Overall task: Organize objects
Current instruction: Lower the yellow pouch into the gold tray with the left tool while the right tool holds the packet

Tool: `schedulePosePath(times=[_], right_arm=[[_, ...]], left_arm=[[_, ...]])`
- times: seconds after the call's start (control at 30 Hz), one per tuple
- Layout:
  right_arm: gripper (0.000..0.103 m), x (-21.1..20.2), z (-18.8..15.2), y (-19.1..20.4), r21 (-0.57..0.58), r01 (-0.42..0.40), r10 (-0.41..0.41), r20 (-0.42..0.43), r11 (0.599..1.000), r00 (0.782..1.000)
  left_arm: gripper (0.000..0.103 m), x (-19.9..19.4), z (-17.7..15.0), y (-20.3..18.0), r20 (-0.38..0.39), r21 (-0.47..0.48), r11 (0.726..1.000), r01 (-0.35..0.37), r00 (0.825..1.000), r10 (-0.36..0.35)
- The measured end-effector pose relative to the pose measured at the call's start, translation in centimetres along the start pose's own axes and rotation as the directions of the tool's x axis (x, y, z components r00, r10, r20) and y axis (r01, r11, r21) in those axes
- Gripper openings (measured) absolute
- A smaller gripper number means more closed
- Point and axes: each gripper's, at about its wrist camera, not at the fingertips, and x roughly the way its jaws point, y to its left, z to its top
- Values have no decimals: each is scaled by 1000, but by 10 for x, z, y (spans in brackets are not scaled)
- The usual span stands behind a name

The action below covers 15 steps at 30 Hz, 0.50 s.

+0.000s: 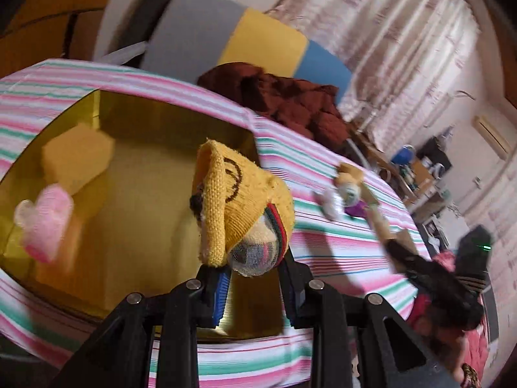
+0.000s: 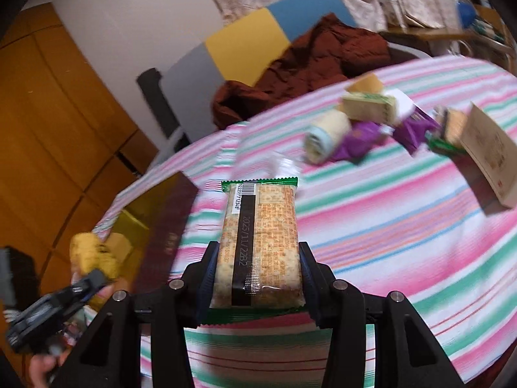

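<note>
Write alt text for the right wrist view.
The right gripper clamps a green-edged cracker packet above a pink-and-green striped tablecloth. Left, the left gripper holds a yellow sock by a gold box; more snacks lie beyond.

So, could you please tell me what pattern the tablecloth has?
Pink, white and green stripes on the tablecloth, clearest in the right wrist view.

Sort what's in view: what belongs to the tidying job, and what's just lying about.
Job:
yellow sock, left gripper
cracker pack, right gripper
gold box
purple packets

Lying about:
brown jacket
chair
curtain
</note>
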Motion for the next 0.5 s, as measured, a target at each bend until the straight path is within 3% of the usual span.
schedulePosePath(times=[0.23, 0.5], right_arm=[[48, -1, 4, 60, -105, -99, 98, -16, 990, 995], [48, 23, -15, 123, -224, -177, 154, -118, 958, 981]], left_arm=[[27, 22, 21, 35, -97, -71, 995, -63, 994, 56], [28, 60, 50, 61, -229, -111, 987, -120, 969, 92]])
